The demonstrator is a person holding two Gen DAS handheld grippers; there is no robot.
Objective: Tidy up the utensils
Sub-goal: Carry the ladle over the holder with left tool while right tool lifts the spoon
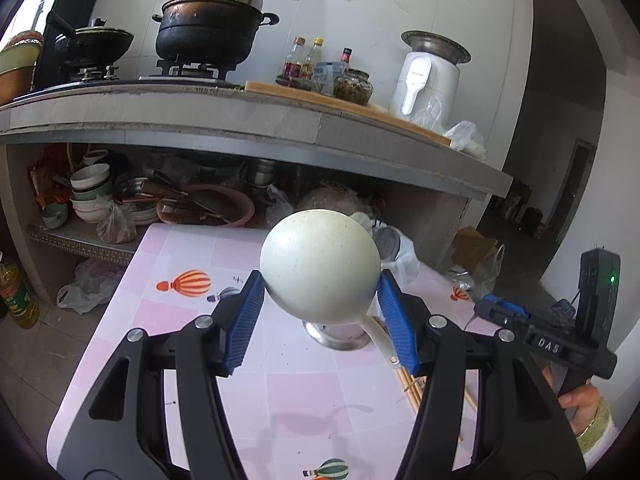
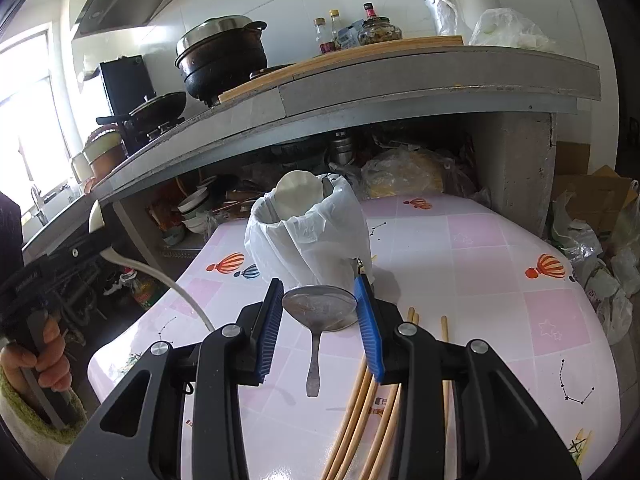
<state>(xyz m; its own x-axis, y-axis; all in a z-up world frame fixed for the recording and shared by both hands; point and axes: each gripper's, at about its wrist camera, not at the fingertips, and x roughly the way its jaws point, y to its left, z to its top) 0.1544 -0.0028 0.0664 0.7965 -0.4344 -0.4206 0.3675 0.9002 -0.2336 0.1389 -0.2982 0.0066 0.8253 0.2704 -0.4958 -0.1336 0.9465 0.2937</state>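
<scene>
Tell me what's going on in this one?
A person with a gripper in each hand is sorting utensils on a pink-patterned table. The left gripper holds a pale ladle by its bowl, clear of the table. The right gripper is open and empty, pointed at a metal spoon lying beside loose chopsticks. A bag-lined holder behind already has utensils in it.

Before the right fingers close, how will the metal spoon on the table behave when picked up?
The metal spoon looks like solid steel, so probably stiff. Its thin handle lies flat on the glossy tablecloth, so it may slide when nudged.
</scene>
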